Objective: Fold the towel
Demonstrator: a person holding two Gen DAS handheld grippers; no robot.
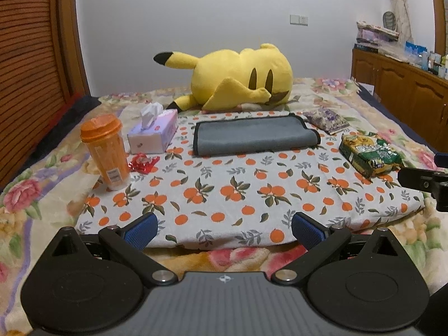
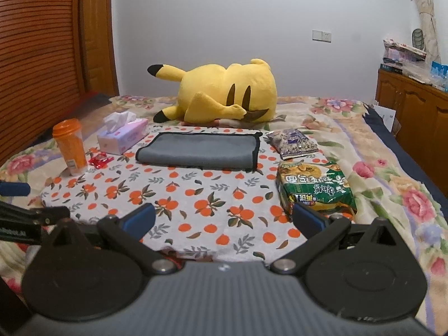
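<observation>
A grey towel (image 1: 252, 135) with black trim lies folded in a flat rectangle at the far side of an orange-print cloth (image 1: 224, 193) on the bed; it also shows in the right wrist view (image 2: 198, 148). My left gripper (image 1: 224, 228) is open and empty, well short of the towel, over the cloth's near edge. My right gripper (image 2: 224, 219) is open and empty, also near the cloth's front edge, beside the left one.
An orange bottle (image 1: 107, 151), a tissue box (image 1: 154, 134) and a red wrapper (image 1: 142, 163) stand left of the towel. A purple packet (image 1: 326, 120) and a green noodle pack (image 1: 369, 154) lie right. A yellow plush (image 1: 240, 77) lies behind. Wooden cabinets (image 1: 406, 89) line the right.
</observation>
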